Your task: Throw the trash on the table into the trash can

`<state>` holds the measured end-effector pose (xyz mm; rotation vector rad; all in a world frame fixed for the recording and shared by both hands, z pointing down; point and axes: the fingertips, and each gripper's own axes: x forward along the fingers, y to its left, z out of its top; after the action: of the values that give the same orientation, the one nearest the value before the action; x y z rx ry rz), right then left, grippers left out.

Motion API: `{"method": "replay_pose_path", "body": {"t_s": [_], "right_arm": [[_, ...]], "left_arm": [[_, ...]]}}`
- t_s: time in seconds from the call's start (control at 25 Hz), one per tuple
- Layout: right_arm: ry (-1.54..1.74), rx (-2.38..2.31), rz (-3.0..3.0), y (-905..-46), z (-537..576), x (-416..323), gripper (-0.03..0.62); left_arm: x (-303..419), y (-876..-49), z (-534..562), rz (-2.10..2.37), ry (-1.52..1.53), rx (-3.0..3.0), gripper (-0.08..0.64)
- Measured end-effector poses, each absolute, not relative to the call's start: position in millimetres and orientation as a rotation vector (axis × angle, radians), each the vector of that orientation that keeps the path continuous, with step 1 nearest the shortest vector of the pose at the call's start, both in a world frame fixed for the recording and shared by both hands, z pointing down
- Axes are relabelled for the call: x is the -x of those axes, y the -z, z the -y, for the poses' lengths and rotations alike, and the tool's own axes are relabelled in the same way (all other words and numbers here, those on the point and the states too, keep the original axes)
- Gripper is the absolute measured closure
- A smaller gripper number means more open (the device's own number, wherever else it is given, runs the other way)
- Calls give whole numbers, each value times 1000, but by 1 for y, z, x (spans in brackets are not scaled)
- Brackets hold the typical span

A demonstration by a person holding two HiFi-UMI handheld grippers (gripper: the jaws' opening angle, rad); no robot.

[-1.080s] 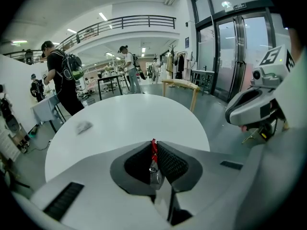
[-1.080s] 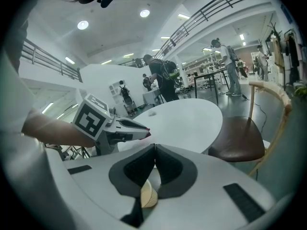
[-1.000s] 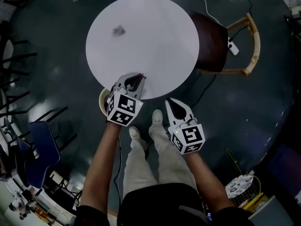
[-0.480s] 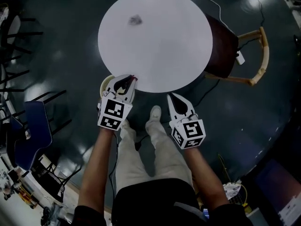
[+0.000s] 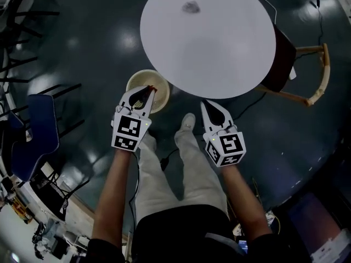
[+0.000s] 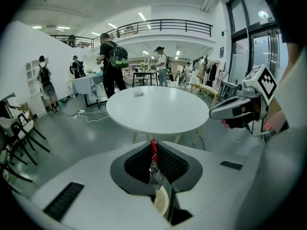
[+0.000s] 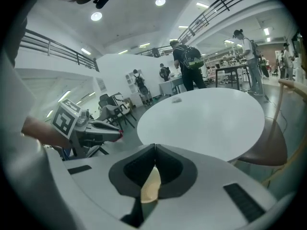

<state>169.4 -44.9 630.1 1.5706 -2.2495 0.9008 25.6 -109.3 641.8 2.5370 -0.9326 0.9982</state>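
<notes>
Round white table (image 5: 208,43) fills the upper part of the head view, with a wooden chair (image 5: 312,75) tucked in on its right. On the dark floor just off the table's near-left edge stands the trash can (image 5: 134,80), pale, round and open-topped. The left gripper (image 5: 148,90) hangs with its tips over the can's mouth, angled downward. Its jaws are nearly closed and pinch a thin red and silver wrapper (image 6: 153,158) that stands lengthwise along the jaw line, red end pointing away from us. Through the gap below the jaws we see a ribbed pale rim, probably the can itself, so we judge the drop is straight down from where the wrapper sits. The right gripper (image 5: 206,106) is beside our feet and short of the table edge, jaws pressed together with nothing held. A beige shape shows beneath them, and we cannot say what it is. A small grey crumpled scrap (image 5: 191,6) lies on the table's far side, well apart from both grippers. The left is plainly the nearer to the can.
</notes>
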Motion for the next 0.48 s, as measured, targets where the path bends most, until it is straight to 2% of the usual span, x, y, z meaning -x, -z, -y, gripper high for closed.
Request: {"method": "replay_pose_path", "body": {"t_s": [0.48], "right_arm": [[-945, -1394, 2270, -683, 54, -31, 574]], "left_arm": [[77, -726, 101, 887, -1033, -2450, 515]]}}
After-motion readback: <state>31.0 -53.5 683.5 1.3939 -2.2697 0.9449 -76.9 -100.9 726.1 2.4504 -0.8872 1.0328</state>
